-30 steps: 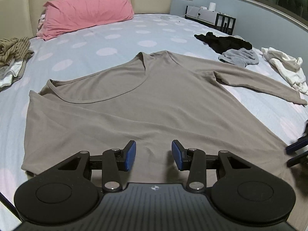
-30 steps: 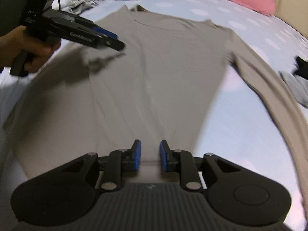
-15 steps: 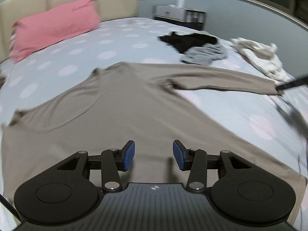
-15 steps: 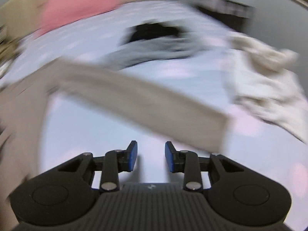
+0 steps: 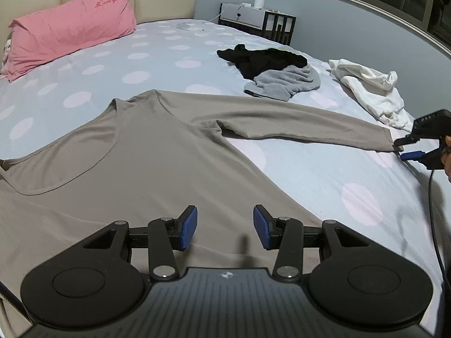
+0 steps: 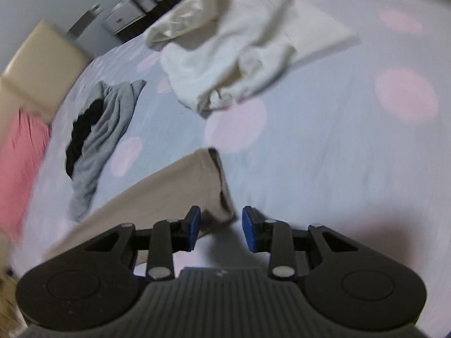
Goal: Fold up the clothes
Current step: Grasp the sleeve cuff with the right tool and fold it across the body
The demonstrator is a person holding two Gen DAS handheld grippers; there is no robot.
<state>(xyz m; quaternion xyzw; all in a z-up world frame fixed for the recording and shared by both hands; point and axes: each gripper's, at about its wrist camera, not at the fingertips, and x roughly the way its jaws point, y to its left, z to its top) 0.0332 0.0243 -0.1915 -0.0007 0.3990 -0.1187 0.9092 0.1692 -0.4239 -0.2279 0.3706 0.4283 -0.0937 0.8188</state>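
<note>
A second ago the right gripper (image 6: 221, 226) looked up the length of the taupe long-sleeved shirt (image 5: 146, 169) from its hem, with the left gripper (image 5: 225, 228) hovering over the body; now it has swung out to the end of the outstretched sleeve (image 6: 180, 186), and its view shows the cuff (image 6: 218, 180) instead of the torso. The left view has also shifted: the pink pillow (image 5: 70, 31) sits further left and the sleeve now reaches across to the right edge of the picture, where the right gripper shows beside the cuff. The shirt lies flat, front up, on the dotted pale-blue bedsheet (image 5: 324, 174). Bare sheet lies open in front of the sleeve and beyond the cuff. Beyond the sleeve lie a crumpled white garment (image 6: 231, 56) near the cuff, and a grey garment (image 5: 284, 84) with a black garment (image 5: 265, 59) further along; each lies apart from the sleeve. The left gripper's jaws stand apart with nothing between them, over the lower body of the shirt. The right gripper's jaws are parted, gripping nothing; the near corner of the cuff sits just ahead of the gap between the blue pads (image 6: 194, 226), closer to the left one.
</note>
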